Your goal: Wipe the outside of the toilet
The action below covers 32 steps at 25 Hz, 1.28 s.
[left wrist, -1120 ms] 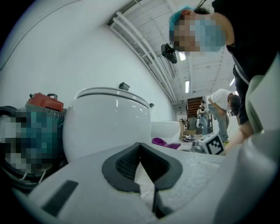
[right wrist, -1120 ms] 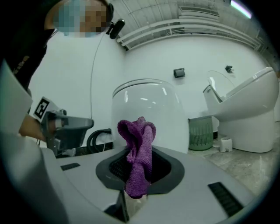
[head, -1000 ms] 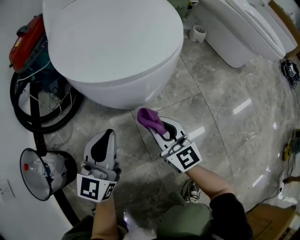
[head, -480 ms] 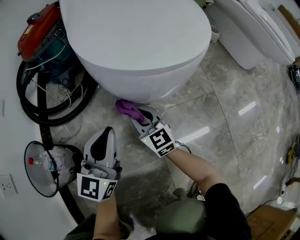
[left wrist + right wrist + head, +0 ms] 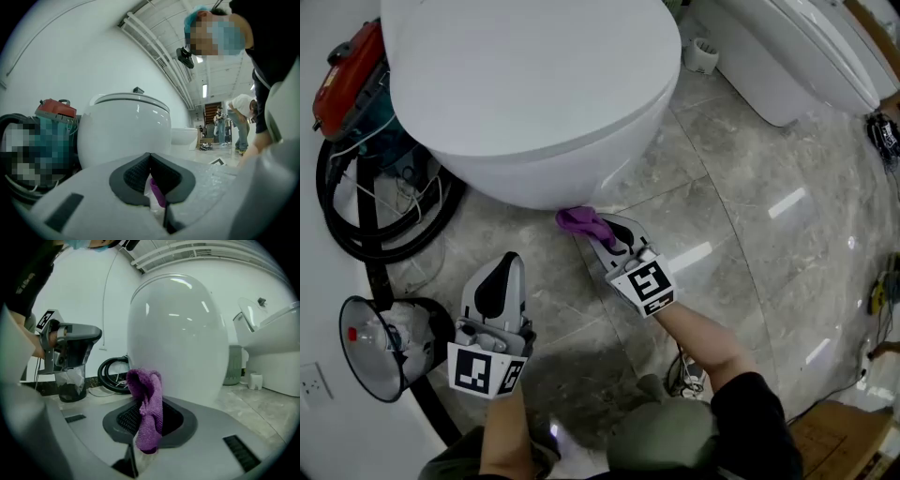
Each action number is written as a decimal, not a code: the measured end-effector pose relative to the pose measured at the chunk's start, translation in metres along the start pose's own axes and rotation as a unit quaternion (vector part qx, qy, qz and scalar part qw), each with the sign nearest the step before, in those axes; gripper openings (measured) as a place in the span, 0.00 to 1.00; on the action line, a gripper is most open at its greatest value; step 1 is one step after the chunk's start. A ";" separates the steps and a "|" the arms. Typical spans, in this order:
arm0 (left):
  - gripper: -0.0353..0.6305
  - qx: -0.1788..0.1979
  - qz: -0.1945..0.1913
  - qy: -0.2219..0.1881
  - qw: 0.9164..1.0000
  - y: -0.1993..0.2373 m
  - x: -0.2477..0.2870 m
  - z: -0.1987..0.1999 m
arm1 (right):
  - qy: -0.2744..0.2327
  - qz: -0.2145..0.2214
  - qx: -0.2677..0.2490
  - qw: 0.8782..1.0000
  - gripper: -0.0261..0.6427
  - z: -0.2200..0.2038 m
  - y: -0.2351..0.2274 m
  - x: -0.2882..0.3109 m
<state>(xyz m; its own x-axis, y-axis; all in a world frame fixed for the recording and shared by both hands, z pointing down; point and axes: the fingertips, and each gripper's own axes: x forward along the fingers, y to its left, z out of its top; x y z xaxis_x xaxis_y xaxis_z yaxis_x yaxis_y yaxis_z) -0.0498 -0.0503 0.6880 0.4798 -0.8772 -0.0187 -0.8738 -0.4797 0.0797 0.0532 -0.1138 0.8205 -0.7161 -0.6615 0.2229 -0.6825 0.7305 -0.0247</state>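
Head view: right tongs (image 5: 603,229) clamp a fuzzy purple cloth (image 5: 578,219) by the glossy rounded toilet (image 5: 534,103) mid-frame; left tongs (image 5: 507,262) closed.

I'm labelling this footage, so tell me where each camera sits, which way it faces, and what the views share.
Head view: on the person's head, looking steeply down at the toilet and floor; both forearms, left gripper and right gripper show.
Left gripper view: rides low, facing the toilet over its shut jaws; an arm at right.
Right gripper view: faces the toilet's front; its jaws clamp the purple cloth.
All three share the toilet.
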 end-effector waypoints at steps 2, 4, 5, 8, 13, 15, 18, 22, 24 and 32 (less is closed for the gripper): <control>0.06 0.001 -0.008 0.007 1.000 -0.010 0.009 -0.002 | 0.004 -0.027 0.016 0.999 0.14 -0.009 -0.025 -0.012; 0.06 0.003 -0.018 0.013 1.000 -0.020 0.019 -0.004 | 0.003 -0.061 0.039 0.997 0.14 -0.016 -0.053 -0.022; 0.06 0.005 -0.023 0.016 1.000 -0.025 0.023 -0.005 | 0.003 -0.078 0.050 0.996 0.14 -0.019 -0.068 -0.025; 0.06 0.007 -0.035 0.027 0.999 -0.038 0.035 -0.011 | 0.010 -0.122 0.075 0.990 0.14 -0.028 -0.110 -0.026; 0.06 0.005 -0.053 0.045 0.998 -0.058 0.052 -0.022 | 0.042 -0.162 0.089 0.982 0.14 -0.038 -0.161 -0.007; 0.06 0.008 -0.061 0.051 0.997 -0.065 0.056 -0.024 | 0.045 -0.177 0.104 0.978 0.14 -0.039 -0.173 -0.003; 0.06 0.008 -0.067 0.059 0.996 -0.070 0.057 -0.027 | 0.040 -0.186 0.121 0.974 0.14 -0.038 -0.181 -0.004; 0.06 0.001 -0.076 0.060 0.995 -0.074 0.059 -0.035 | 0.025 -0.172 0.126 0.977 0.14 -0.034 -0.172 -0.019; 0.06 0.001 -0.090 0.060 0.994 -0.077 0.061 -0.038 | 0.013 -0.165 0.126 0.978 0.14 -0.027 -0.162 -0.030; 0.06 0.063 -0.233 0.098 0.966 -0.091 0.073 -0.061 | -0.012 -0.131 0.138 0.982 0.14 0.006 -0.100 -0.080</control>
<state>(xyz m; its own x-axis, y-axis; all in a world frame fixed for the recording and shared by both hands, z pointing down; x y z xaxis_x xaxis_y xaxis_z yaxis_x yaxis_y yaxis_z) 0.0695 -0.0698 0.7402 0.8176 -0.5511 0.1667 -0.5569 -0.8304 -0.0137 0.1784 -0.1350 0.7996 -0.5112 -0.8268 0.2346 -0.8553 0.4626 -0.2334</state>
